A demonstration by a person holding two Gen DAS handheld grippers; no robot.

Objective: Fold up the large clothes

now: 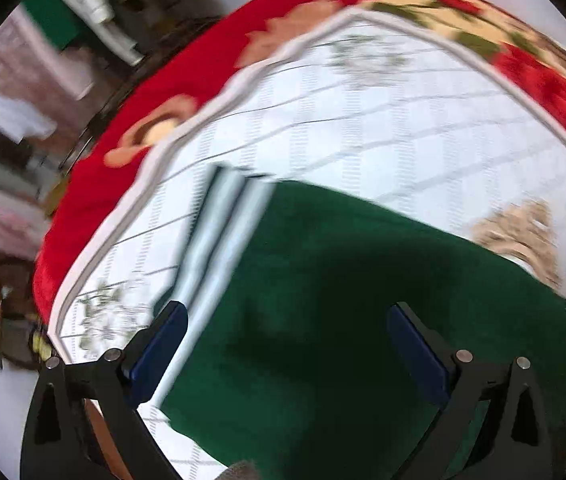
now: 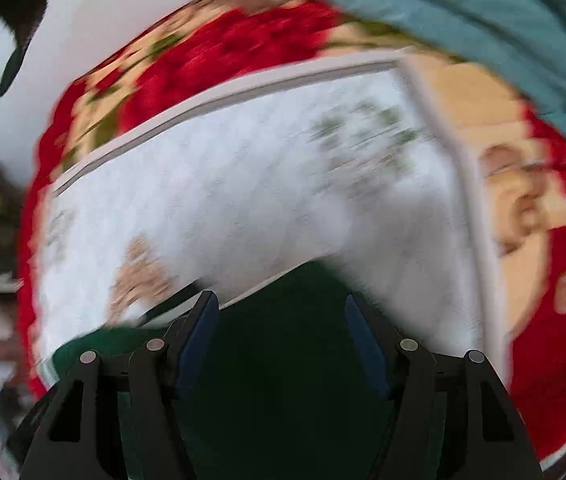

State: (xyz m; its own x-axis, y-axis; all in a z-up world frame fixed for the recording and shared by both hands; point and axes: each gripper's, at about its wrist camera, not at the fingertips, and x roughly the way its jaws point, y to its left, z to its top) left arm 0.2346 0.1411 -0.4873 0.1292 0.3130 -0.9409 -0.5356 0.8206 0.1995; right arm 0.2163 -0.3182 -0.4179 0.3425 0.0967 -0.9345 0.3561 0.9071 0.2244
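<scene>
Green garment lies flat on the white quilted bed cover, directly beneath both spread, empty tools: left hand-held gripper near its striped edge, right hand-held gripper over its far border.

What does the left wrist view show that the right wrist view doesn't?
Left only: the green garment's white striped band, lying between the open left tongs and the sheet.

Right only: a teal fabric across the top, beyond the open right tongs.

Both: the garment on the white quilted sheet, a tan patch, the red floral blanket.
</scene>
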